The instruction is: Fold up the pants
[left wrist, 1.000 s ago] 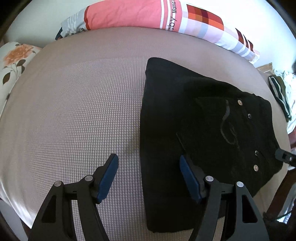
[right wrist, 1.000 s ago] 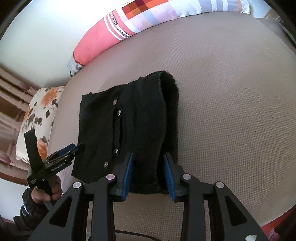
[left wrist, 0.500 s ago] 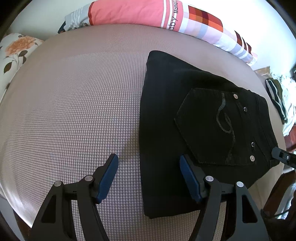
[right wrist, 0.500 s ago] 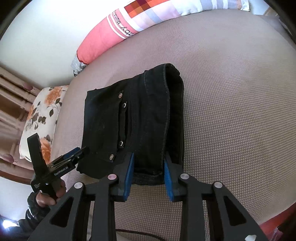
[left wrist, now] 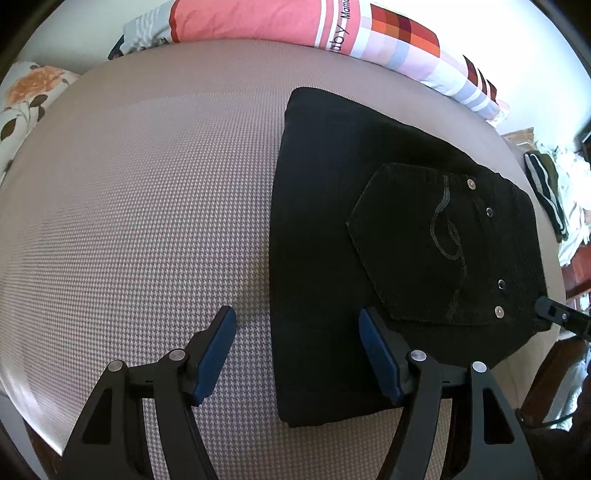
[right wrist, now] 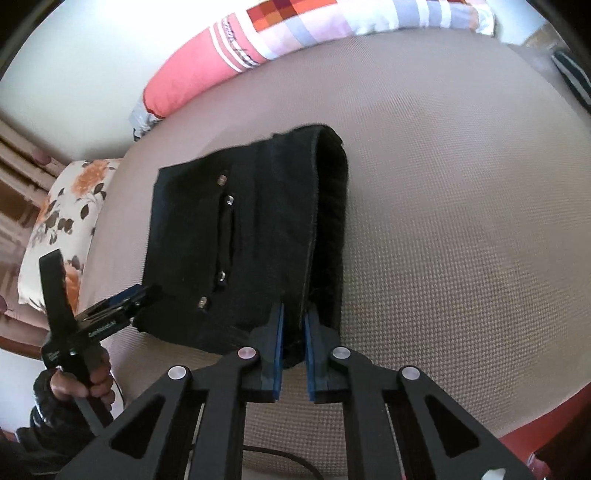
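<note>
The black pants [left wrist: 369,240] lie folded into a compact rectangle on the beige mattress [left wrist: 147,203], back pocket with rivets facing up. My left gripper [left wrist: 297,350] is open, straddling the pants' near left edge without holding it. In the right wrist view the pants [right wrist: 251,240] show a thick folded edge on the right. My right gripper [right wrist: 293,332] is shut on the pants' near edge at that fold. The left gripper [right wrist: 122,306] shows there at the pants' left corner, held by a hand.
A long pink and checked bolster pillow [left wrist: 332,33] lies along the far side of the bed. A floral pillow [left wrist: 26,99] sits at the far left. Striped clothes [left wrist: 546,192] lie off the bed's right side. The mattress edge is close below both grippers.
My right gripper has closed from a wider grip onto the pants' near folded edge. The left gripper stayed open and drew back slightly; the pants now lie flatter.
</note>
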Action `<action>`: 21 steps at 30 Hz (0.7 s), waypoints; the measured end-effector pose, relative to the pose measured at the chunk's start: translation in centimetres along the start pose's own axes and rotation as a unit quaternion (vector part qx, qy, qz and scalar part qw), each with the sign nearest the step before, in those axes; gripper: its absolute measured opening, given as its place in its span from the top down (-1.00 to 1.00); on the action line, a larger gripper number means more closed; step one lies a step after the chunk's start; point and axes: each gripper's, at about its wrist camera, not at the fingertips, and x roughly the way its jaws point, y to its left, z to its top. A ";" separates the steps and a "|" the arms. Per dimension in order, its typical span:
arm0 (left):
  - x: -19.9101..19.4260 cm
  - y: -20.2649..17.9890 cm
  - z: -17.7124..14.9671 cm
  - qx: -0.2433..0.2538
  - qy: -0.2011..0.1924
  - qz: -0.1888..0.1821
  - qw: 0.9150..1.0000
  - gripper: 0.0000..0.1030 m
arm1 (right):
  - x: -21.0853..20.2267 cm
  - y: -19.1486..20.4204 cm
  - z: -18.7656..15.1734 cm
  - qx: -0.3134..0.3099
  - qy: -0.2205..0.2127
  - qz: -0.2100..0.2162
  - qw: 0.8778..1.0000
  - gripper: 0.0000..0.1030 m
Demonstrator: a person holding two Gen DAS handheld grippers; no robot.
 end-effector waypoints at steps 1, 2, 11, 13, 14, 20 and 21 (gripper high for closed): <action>0.0 -0.1 0.0 0.004 -0.001 0.003 1.000 -0.34 | 0.2 -0.3 0.0 0.003 0.003 0.002 1.000 0.83; 0.1 -0.3 -0.1 0.010 -0.003 0.007 1.000 -0.35 | 0.4 -0.4 0.0 0.004 0.005 0.003 1.000 0.83; 0.0 -0.4 -0.2 0.010 -0.008 0.014 1.000 -0.36 | 0.3 -0.8 0.2 0.014 0.007 0.011 1.000 0.76; -0.1 -0.5 -0.2 0.009 -0.009 0.016 1.000 -0.36 | 0.2 -0.8 0.4 0.013 0.006 0.003 1.000 0.56; -0.1 -0.5 -0.2 0.009 -0.008 0.017 1.000 -0.36 | 0.2 -0.9 0.5 0.013 0.005 -0.001 1.000 0.54; -0.2 -0.8 0.3 0.008 -0.010 0.018 1.000 -0.42 | 0.4 -0.8 1.1 0.010 0.008 -0.010 1.000 0.44; -0.3 -0.7 0.3 0.011 -0.010 0.018 1.000 -0.42 | 0.4 -0.8 1.3 0.010 0.009 -0.009 1.000 0.44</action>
